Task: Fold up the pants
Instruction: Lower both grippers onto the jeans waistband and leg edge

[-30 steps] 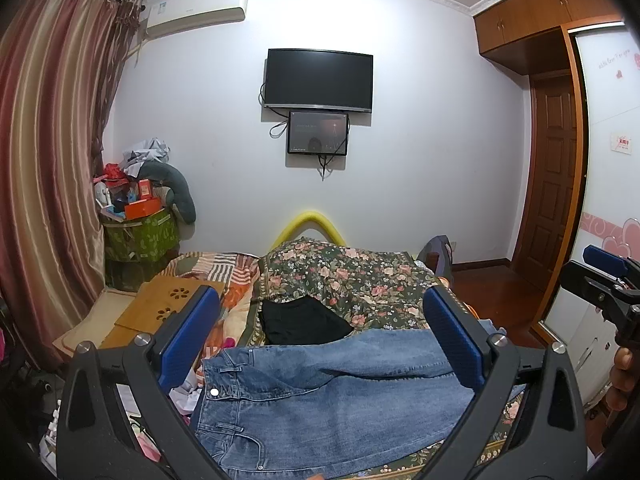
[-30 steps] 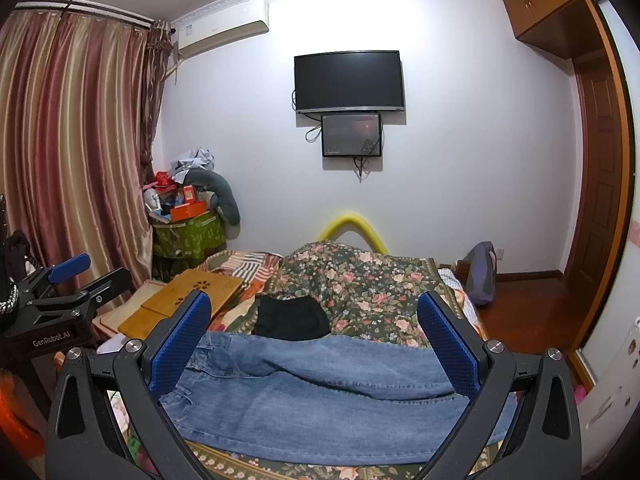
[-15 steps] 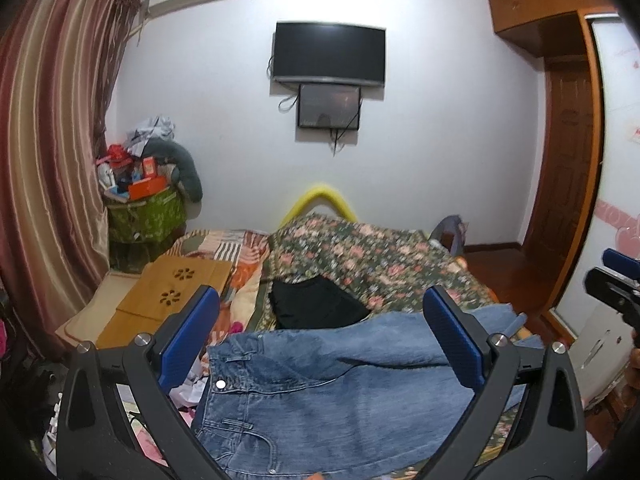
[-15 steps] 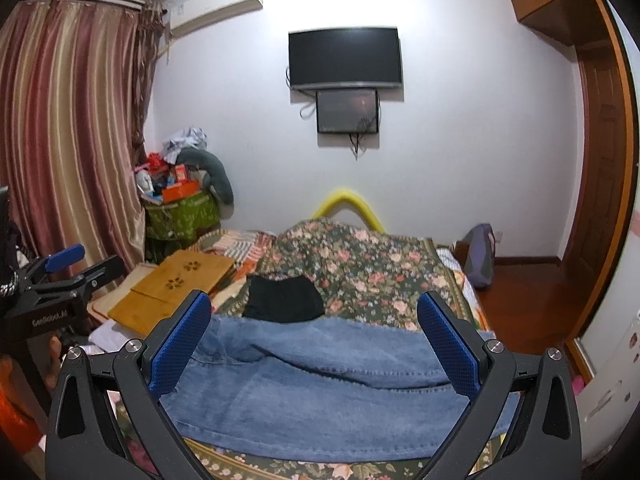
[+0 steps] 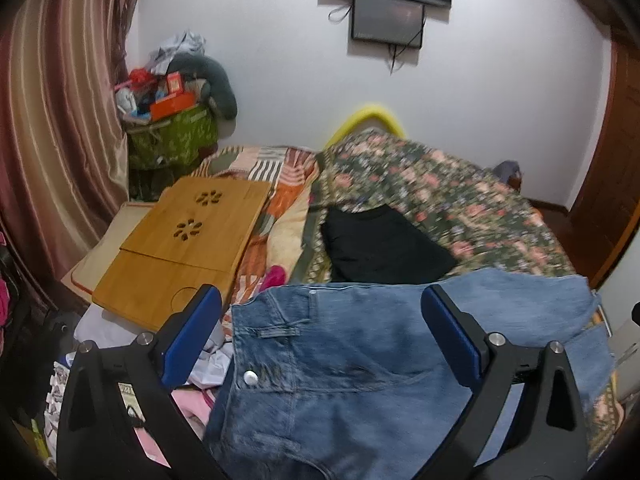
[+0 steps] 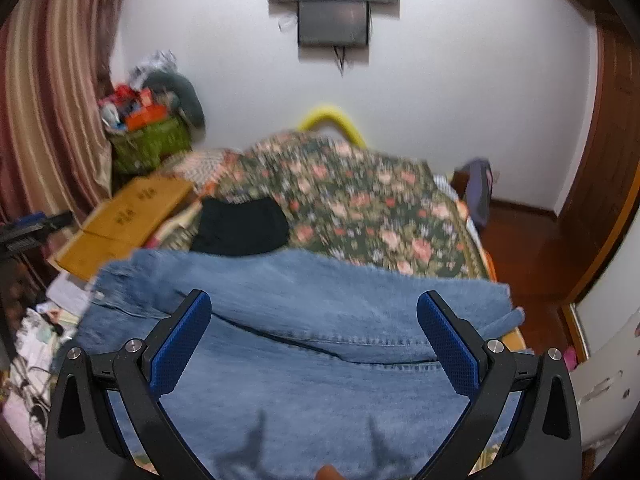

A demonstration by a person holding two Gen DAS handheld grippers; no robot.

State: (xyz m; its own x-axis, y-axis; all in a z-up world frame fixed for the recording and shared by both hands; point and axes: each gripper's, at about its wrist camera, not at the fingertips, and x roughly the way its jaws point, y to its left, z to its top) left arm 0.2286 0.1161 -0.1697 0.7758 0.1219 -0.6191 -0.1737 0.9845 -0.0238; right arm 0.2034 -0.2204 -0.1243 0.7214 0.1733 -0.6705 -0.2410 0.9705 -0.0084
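— Pants [image 5: 360, 368] first: where are they?

— Blue jeans, spread across the near end of the bed [image 6: 360, 200], on its flowered cover. Waistband and metal button [image 5: 251, 377] lie under my left gripper [image 5: 320, 336]; the legs run off beneath my right gripper [image 6: 314, 338].

— And your fingers?

— Both pairs stand wide apart above the denim, holding nothing.

— Any containers?

— A green basket [image 5: 172, 140] in the far left corner by the curtain [image 5: 52, 120], heaped with an orange box [image 5: 174, 104], small packets I cannot make out, and a grey cushion [image 5: 216, 80] draped over the pile.

— What else is near the jeans?

— A black garment [image 5: 380, 244] just beyond them, and a wooden lap tray [image 5: 180, 248] to the left.
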